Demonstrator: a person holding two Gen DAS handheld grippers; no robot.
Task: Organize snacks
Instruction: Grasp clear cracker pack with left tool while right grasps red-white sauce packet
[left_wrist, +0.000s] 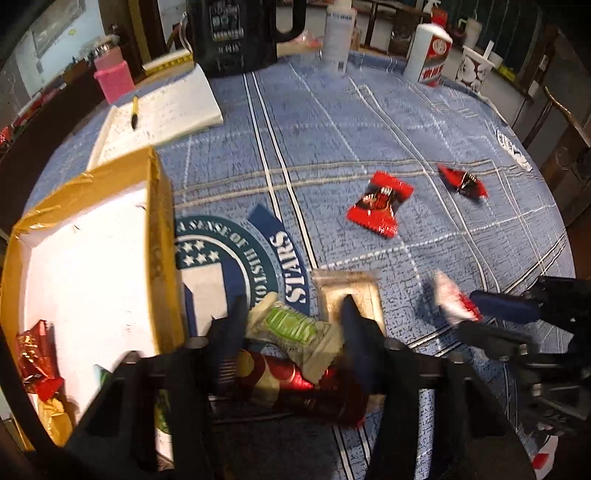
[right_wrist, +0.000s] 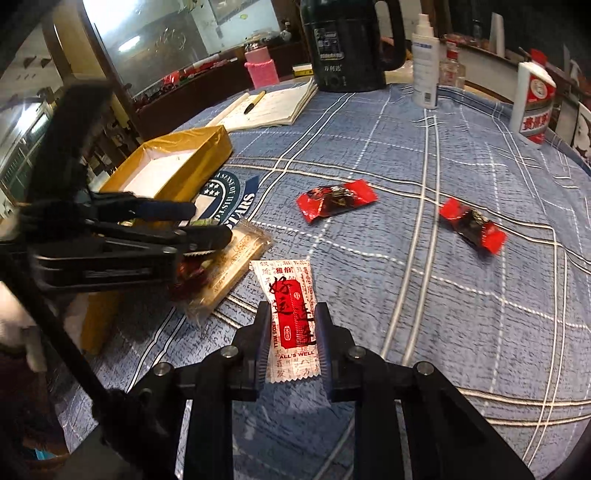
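White-and-red sachet (right_wrist: 291, 321) sits lightly between right gripper (right_wrist: 291, 341) fingers above the tablecloth (right_wrist: 443, 295); left gripper (left_wrist: 291, 321), wide, straddles a green-white candy (left_wrist: 295, 328) near the gold box (left_wrist: 159, 240)—loose pinch risks dropping; crowded wrappers risk a double grab.

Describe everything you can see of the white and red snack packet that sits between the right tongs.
The snack packet is a flat, rectangular sachet of glossy film with zigzag-cut ends. It is white with small red characters, a red panel in the middle, black brush characters across it, and the words "ALL'S WELL" near the bottom. It lies lengthwise between the right tongs, whose two fingers press its long edges. The blue checked tablecloth is under it.
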